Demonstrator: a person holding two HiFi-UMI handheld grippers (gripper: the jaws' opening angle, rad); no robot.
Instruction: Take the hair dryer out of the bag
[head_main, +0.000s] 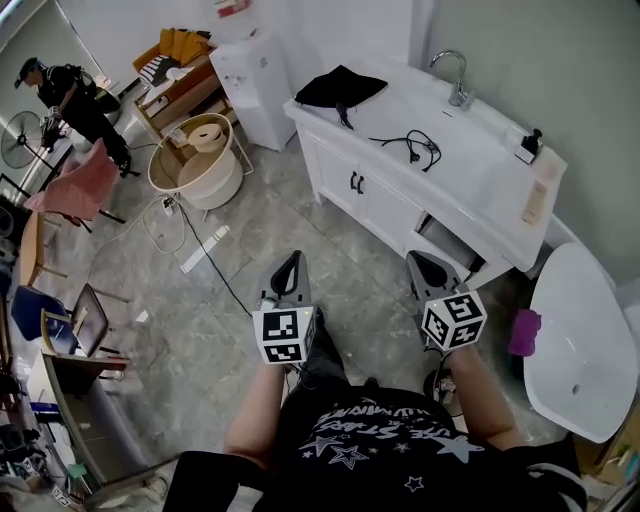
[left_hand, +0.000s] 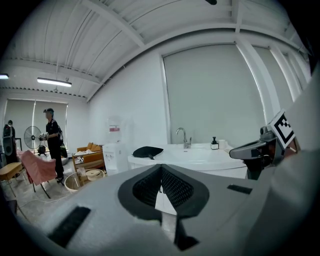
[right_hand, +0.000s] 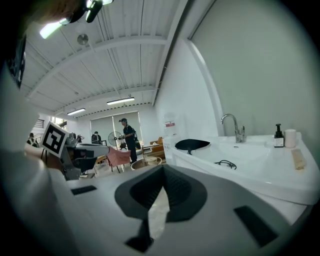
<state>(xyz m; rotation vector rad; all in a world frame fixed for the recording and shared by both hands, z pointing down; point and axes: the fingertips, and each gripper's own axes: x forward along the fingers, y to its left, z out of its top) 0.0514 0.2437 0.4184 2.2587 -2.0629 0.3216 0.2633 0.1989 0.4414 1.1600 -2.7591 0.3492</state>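
The black bag (head_main: 340, 88) lay slumped on the left end of the white vanity counter (head_main: 480, 185), soft cloth, flattish, its longer side running roughly across that end. No hair dryer showed; it was probably inside the bag. A thin black cord (head_main: 415, 145) lay loose mid-counter, between the bag and the chrome faucet (head_main: 457, 75).

Both tongs were short of the counter's front, pointing at it. The left gripper (head_main: 291, 270) had its ribbed dark pads pressed together on nothing, and so did the right gripper (head_main: 432, 268). The bag lay ahead and leftward of both, so the left gripper looked nearer to it.
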